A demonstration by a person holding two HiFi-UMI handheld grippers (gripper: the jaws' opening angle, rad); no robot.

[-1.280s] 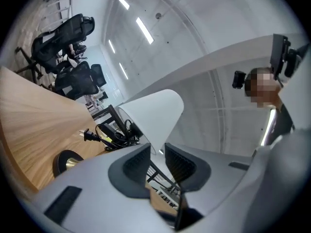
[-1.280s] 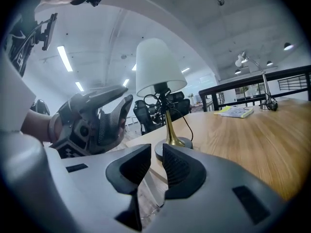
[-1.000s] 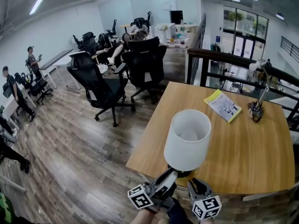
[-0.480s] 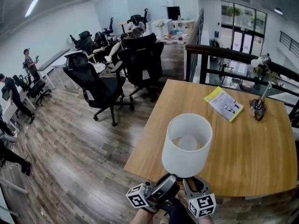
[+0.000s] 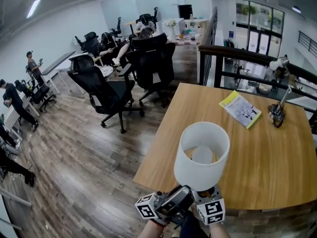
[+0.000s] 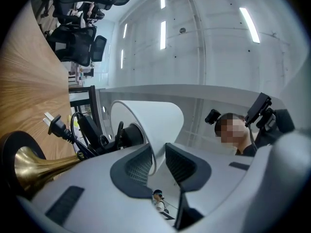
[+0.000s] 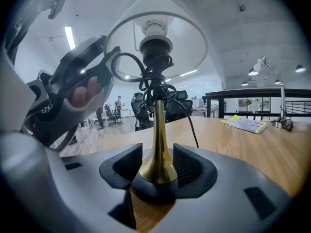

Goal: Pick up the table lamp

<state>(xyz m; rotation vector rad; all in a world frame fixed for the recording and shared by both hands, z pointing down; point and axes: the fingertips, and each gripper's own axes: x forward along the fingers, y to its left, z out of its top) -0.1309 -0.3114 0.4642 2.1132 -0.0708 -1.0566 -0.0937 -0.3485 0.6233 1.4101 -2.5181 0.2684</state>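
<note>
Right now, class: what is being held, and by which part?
The table lamp, by the lower rim of its shade, pinched in the left hand-held gripper.

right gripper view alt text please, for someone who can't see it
A table lamp's brass stem rises from its black base between the right tool's jaws, which have just been opening and stand apart on either side. Above, a black cord tangles under the white lampshade, whose rim the left tool meets; beyond lies a wooden table with a booklet.
</note>
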